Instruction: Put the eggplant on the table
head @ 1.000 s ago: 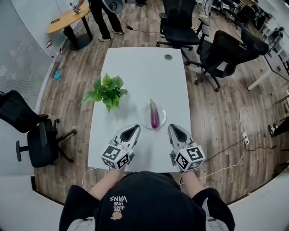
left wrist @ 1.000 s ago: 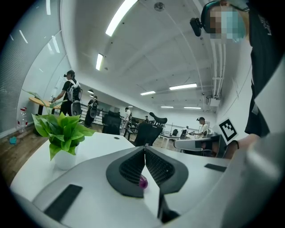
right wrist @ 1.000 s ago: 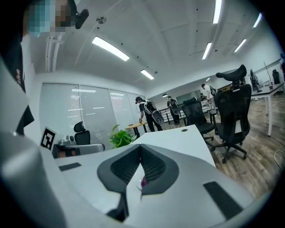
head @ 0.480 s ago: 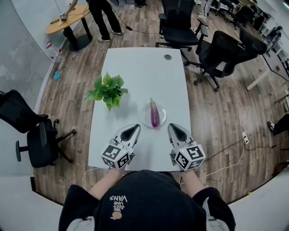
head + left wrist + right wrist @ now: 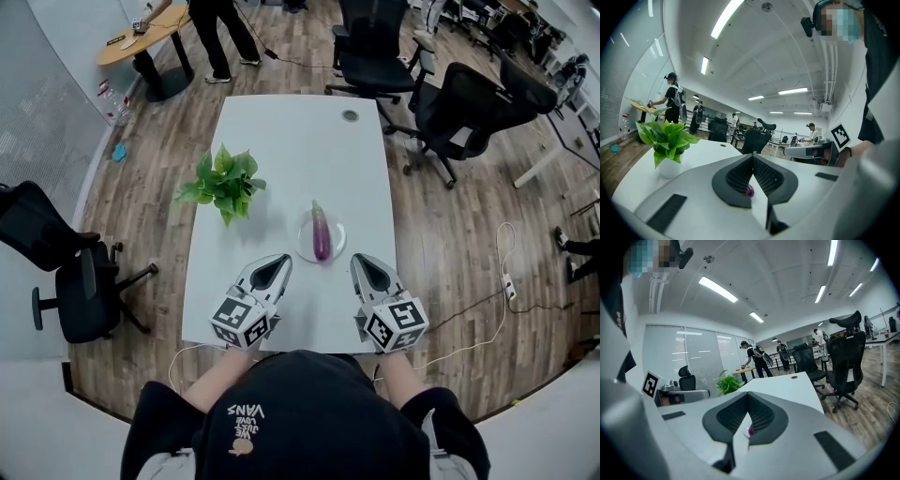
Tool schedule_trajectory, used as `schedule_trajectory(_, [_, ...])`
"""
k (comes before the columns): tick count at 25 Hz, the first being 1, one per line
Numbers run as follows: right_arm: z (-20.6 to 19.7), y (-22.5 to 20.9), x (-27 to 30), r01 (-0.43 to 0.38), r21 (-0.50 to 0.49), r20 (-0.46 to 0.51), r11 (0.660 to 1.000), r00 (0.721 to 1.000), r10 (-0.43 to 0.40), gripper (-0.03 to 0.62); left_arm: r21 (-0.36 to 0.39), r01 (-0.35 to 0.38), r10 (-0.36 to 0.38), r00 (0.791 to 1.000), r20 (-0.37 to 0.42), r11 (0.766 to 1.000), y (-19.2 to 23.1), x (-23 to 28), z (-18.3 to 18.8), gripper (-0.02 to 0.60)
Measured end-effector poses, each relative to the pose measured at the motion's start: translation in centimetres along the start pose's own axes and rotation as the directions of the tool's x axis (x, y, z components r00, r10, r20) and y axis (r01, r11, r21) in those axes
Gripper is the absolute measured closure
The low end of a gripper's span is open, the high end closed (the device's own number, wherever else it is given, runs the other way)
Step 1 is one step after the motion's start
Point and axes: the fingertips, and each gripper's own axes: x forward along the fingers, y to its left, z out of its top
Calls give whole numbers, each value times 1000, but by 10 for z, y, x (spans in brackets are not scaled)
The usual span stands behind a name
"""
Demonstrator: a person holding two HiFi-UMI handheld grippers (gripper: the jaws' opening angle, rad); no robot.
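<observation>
A round, shallow plate (image 5: 305,247), pale and glossy, sits just below the middle of the head view on a white rectangular table (image 5: 300,150). The eggplant (image 5: 321,239) lies in it: slim, smooth, purple, paler toward its stalk end, which points to the top of the frame and reaches the plate's rim. To the plate's left, well apart from it, a leafy green plant (image 5: 223,183) grows out of a small white pot (image 5: 670,168). The pot is rounded and plain, and shows best at the left of the left gripper view. A small round cable grommet (image 5: 350,116) is set into the tabletop near its upper edge.

The left gripper (image 5: 283,259) and the right gripper (image 5: 357,260) lie low in the frame, on either side of the plate and near it without touching it. Each is clenched, its ribbed black pads meeting at the tip with nothing held. A purple speck in the gap behind each tip is probably the eggplant beyond.

Both grippers have matte grey shells, and each carries a cube of black-and-white square markers (image 5: 239,323). The person's black top (image 5: 309,422) bears pale print reading "VANS"; the smaller lines beside it are too small to read.

Wood-plank flooring (image 5: 441,234) surrounds the table, with black office chairs (image 5: 375,47) at the upper right.
</observation>
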Motion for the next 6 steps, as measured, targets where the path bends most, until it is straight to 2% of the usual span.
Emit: schedule_trajectory(6, [-1,-3,-1,1,2,-1,1000,1000,-1,576,8,-5,5,1000,-4,1000,-1,1,-2,571])
